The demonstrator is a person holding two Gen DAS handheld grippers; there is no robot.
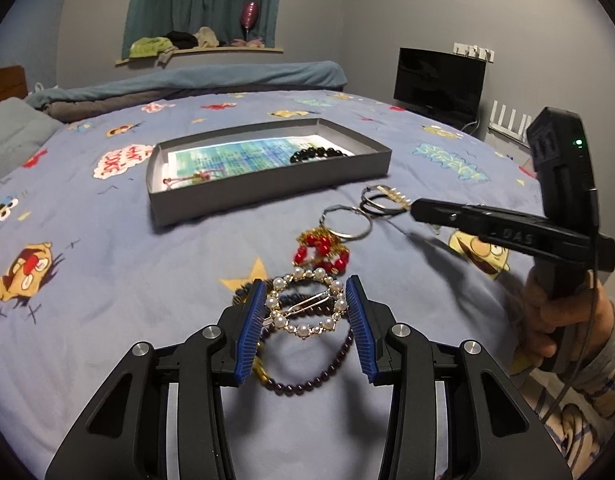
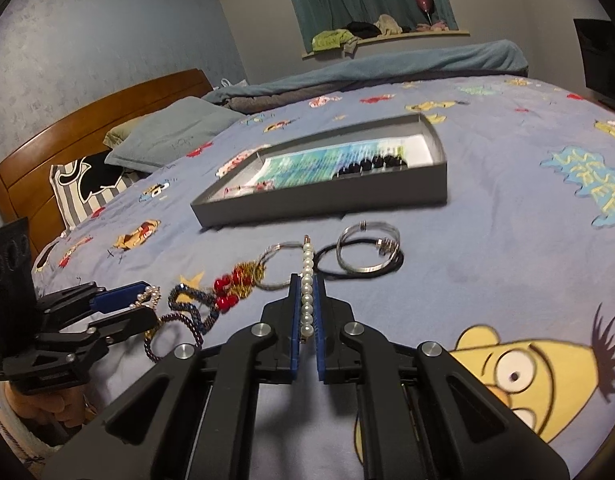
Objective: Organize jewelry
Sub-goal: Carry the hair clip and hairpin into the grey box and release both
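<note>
A blue cartoon-print bedspread [image 1: 107,340] carries a shallow grey box [image 1: 267,196] well ahead of both grippers, with a black bead bracelet [image 1: 321,155] lying at its far right end. Between the box and the grippers lie metal hoops [image 2: 367,254] and a red-and-gold bead piece [image 1: 321,254], ahead of the left gripper [image 1: 305,320], whose blue pads are clamped on a round pearl hair clip [image 1: 305,306] over a dark bead bracelet [image 1: 307,372]. The right gripper [image 2: 306,312] is clenched on a straight pearl hair pin [image 2: 306,280], its tip projecting forward beyond the pads.
</note>
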